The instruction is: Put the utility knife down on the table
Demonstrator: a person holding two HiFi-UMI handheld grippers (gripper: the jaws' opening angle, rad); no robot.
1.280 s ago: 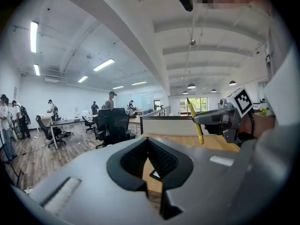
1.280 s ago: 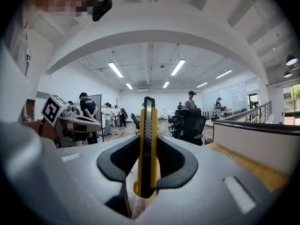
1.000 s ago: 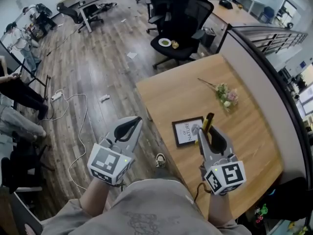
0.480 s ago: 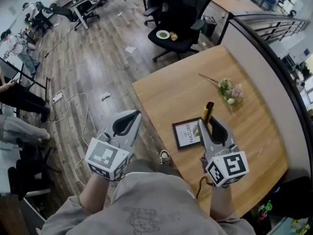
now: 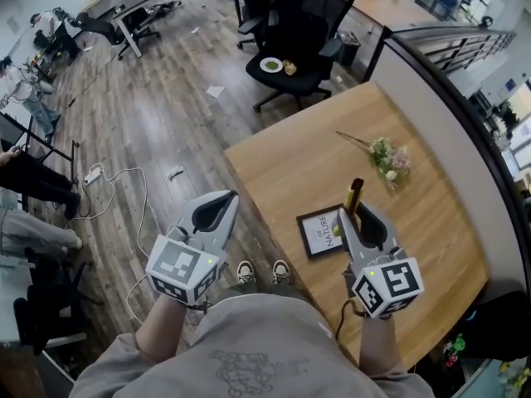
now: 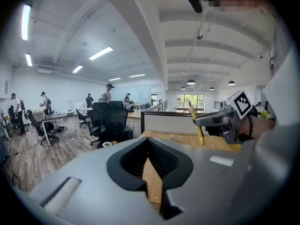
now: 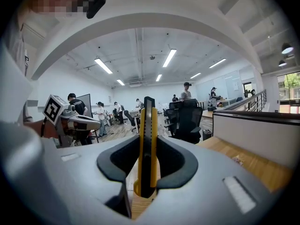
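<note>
A yellow and black utility knife stands upright between the jaws of my right gripper, which is shut on it. From the head view the knife sticks out past the right gripper, above the wooden table and over a framed print. My left gripper hangs off the table's left edge, over the floor, shut with nothing in it. In the left gripper view the knife shows at the right, held in the other gripper.
A small bunch of flowers lies on the table beyond the print. A black office chair with a plate on its seat stands at the table's far corner. A partition runs along the right side. People and desks are far off.
Both grippers have held nearly still. The view has shifted slightly, and the person's shoes now show on the floor below the table edge.
</note>
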